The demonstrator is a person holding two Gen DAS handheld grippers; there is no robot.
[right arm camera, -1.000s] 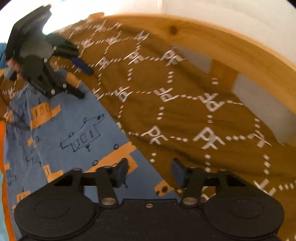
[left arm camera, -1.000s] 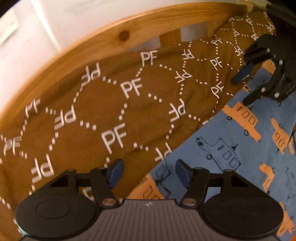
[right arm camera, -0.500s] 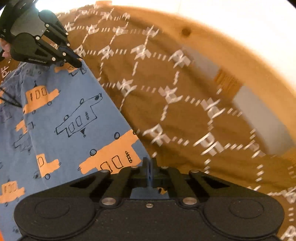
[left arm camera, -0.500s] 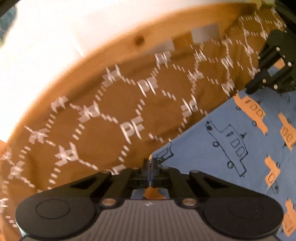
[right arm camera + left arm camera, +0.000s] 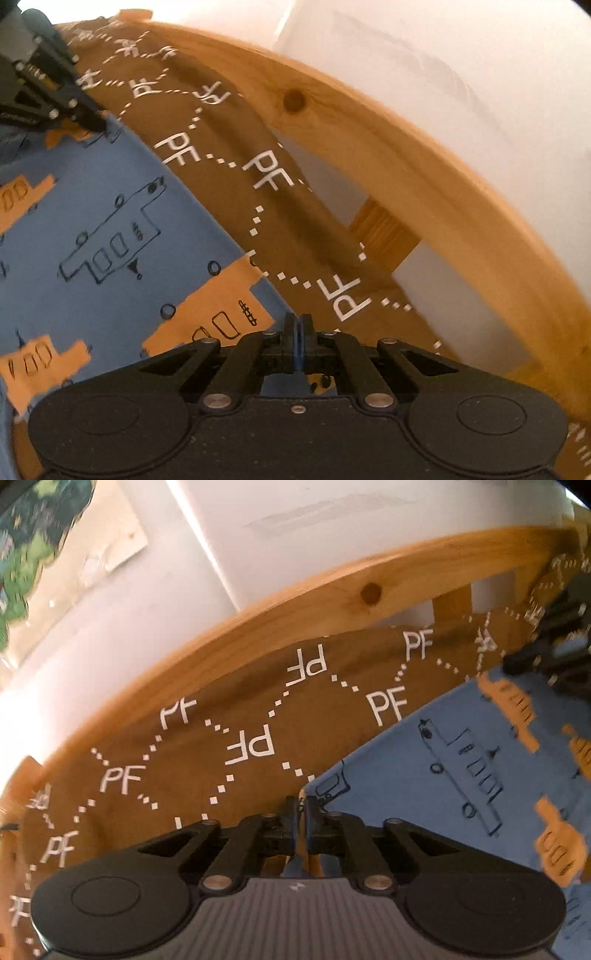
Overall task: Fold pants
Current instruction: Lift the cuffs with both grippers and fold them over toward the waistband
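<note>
Left gripper (image 5: pixel 302 805): fingers pinched together on a corner of the pants (image 5: pixel 461 771) — blue fabric printed with orange and outlined vehicles. Right gripper (image 5: pixel 297 325): fingers likewise closed on the adjoining corner of the same edge. The pants hang taut between the two grippers, over a brown cover (image 5: pixel 221 738) marked "PF". A curved wooden rail (image 5: pixel 424 177) runs behind the cover — white wall (image 5: pixel 277 546) beyond it.
</note>
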